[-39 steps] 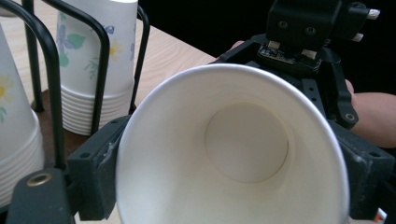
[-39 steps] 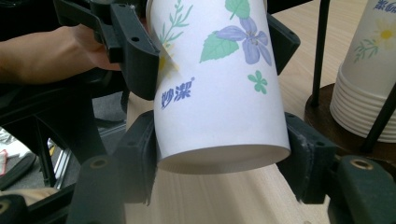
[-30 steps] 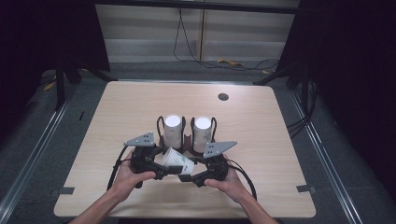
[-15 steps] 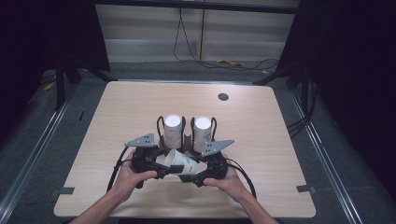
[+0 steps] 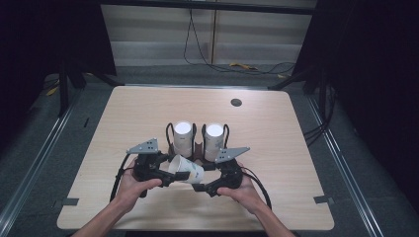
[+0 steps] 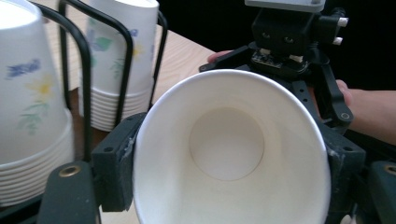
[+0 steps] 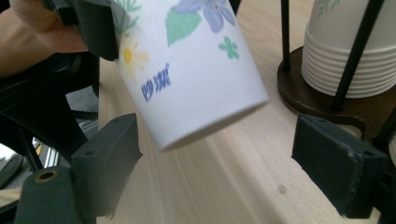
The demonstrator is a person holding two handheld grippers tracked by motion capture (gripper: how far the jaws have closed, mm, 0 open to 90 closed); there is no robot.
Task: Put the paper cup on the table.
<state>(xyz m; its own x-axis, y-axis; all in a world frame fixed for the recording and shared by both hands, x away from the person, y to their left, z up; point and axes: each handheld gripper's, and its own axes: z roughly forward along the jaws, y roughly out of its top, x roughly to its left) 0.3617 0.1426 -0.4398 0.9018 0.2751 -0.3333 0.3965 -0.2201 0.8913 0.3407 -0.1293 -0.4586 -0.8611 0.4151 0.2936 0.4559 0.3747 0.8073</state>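
Observation:
A white paper cup (image 5: 187,169) with a flower print lies on its side just above the table, between my two grippers. My left gripper (image 5: 170,170) is shut on its rim. In the left gripper view the cup's open mouth (image 6: 233,154) faces the camera, with a black jaw pressed on each side. My right gripper (image 5: 205,183) is open. In the right gripper view (image 7: 219,163) its jaws stand wide on either side of the cup's bottom end (image 7: 196,70), touching nothing.
Behind the grippers, a black wire rack (image 5: 196,148) on a dark wooden base (image 7: 317,100) holds two upside-down stacks of cups (image 5: 182,138) (image 5: 213,140). The wooden table (image 5: 276,148) has a round grommet hole (image 5: 236,102) at the back.

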